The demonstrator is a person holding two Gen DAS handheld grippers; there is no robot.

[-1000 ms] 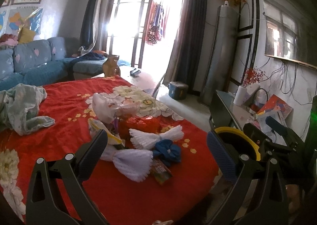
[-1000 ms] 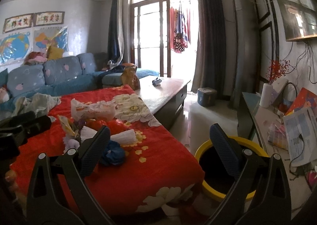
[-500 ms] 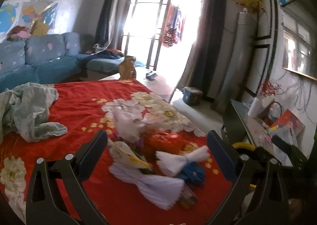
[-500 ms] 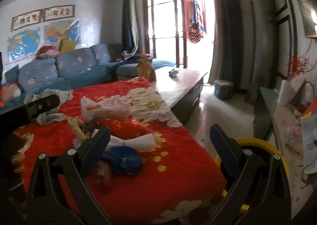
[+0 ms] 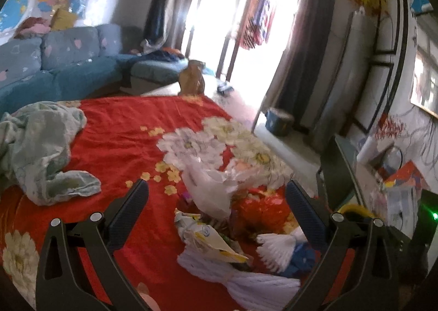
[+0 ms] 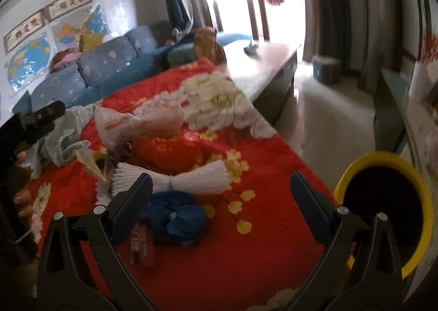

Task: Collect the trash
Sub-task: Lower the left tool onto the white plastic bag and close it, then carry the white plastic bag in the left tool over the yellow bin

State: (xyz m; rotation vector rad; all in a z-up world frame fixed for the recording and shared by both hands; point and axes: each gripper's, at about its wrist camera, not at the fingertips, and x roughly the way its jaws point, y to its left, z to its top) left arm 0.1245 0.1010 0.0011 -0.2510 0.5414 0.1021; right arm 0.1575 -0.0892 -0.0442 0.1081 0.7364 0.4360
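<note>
My right gripper is spread wide with nothing between its fingers, hanging over the near edge of the red flowered cloth that covers the table. Just ahead of its left finger lies a crumpled blue wad, with a small red wrapper flat on the cloth beside it; I judge those two the closest pickings. Past them sits a white pleated paper piece pinched at its middle, then a shiny red foil wrapper and a white plastic bag, all bunched in one heap. Off to the right and below the table edge stands the yellow-rimmed bin, its dark inside showing no trash that I can make out. My left gripper is likewise open and empty, poised over the same heap from the other side: a folded paper carton lies between its fingers in the view, a second white pleated piece nearest the camera, the plastic bag beyond. A pale green cloth is rumpled well to the left; whether it counts as trash I cannot tell. As I read it, the job is barely begun: every piece I can see is on the table, none is held, and the whole heap remains to be carried to the bin one grab at a time.
</note>
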